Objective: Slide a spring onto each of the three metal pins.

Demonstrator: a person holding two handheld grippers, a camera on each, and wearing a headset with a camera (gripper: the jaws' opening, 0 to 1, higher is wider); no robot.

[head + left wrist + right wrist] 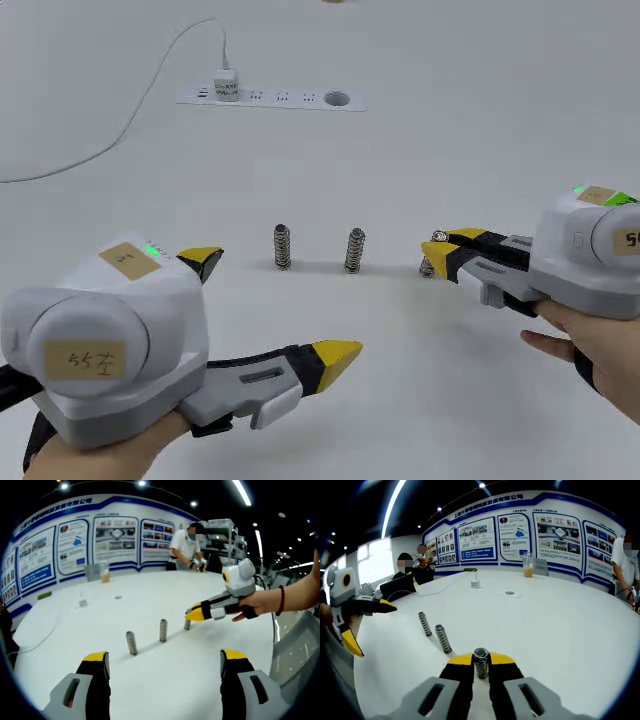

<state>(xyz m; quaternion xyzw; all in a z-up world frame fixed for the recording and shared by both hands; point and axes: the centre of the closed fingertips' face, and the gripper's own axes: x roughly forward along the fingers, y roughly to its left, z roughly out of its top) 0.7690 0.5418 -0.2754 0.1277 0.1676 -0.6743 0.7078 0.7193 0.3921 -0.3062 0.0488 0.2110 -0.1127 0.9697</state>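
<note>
Two springs (282,246) (354,250) stand upright side by side on the white table, and whatever they sit on is hidden inside the coils. A third spring (429,264) stands to their right, with my right gripper (438,243) shut on it. In the right gripper view the yellow-tipped jaws pinch this third spring (480,663) near its top, and the other two springs (424,623) (443,638) stand to the left. My left gripper (268,308) hangs open in front of the row with nothing in it. The left gripper view has the same row of springs (131,642) (163,630) (187,624) ahead.
A white power strip (270,97) with a plugged-in charger and a trailing cable lies at the back of the table. A drink cup (104,572) stands at the far edge. A person (185,545) stands beyond the table, and others sit at a laptop (400,586).
</note>
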